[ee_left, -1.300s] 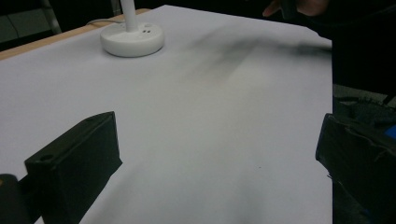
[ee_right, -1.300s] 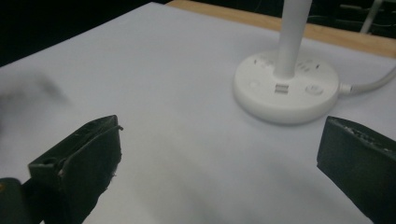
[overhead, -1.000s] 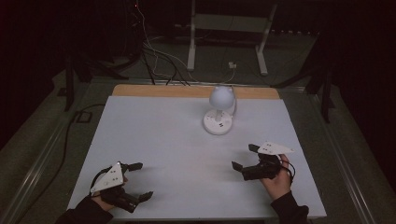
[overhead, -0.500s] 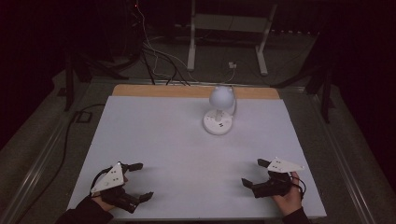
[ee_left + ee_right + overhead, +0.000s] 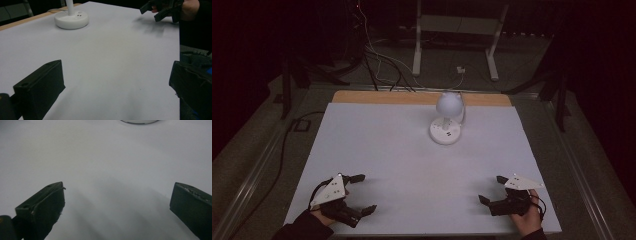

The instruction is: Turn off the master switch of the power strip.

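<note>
Near left corner of the white tabletop (image 5: 387, 150): left tongs (image 5: 361, 194), jaws spread wide, nothing between them, resting low over the bare surface. Toward the far middle, well apart from both hands: white lamp (image 5: 447, 116), round base flat on the tabletop, globe head above; stem cut off at the top edge of the left gripper view, only a sliver of base at the top of the right gripper view. Near right corner: right tongs (image 5: 492, 190), likewise wide open and empty, partly hidden by the grey plate.
</note>
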Tool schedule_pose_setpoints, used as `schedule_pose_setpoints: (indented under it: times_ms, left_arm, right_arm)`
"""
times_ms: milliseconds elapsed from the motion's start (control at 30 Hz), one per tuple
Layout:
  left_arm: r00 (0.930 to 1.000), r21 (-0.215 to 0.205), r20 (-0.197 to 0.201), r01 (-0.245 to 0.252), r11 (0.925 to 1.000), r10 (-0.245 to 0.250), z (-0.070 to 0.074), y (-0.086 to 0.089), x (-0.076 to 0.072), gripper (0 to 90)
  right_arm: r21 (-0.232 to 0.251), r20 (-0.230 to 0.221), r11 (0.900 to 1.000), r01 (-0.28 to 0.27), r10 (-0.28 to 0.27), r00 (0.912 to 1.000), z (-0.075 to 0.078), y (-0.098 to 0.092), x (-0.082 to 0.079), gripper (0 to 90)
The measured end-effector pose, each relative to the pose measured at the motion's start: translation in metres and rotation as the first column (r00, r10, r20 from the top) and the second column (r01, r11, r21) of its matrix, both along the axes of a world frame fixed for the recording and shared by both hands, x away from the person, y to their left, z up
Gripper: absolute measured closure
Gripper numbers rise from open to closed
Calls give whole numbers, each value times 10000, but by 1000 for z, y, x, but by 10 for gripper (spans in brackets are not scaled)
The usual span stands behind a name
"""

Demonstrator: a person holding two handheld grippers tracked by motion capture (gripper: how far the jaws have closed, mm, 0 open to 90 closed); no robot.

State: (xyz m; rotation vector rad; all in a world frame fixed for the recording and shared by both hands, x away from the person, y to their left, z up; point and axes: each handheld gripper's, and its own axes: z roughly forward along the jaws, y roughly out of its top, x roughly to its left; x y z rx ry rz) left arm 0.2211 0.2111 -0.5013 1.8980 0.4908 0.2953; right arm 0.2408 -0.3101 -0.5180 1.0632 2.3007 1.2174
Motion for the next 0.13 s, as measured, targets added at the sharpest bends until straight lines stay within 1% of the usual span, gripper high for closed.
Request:
schedule_pose_setpoints:
  times_ms: [133]
  left_arm:
    - [10000,1,11,-27,10000,27,0,0,0,4]
  right_arm:
    - [-163,25,9997,-158,158,9999,-1,4,0,0]
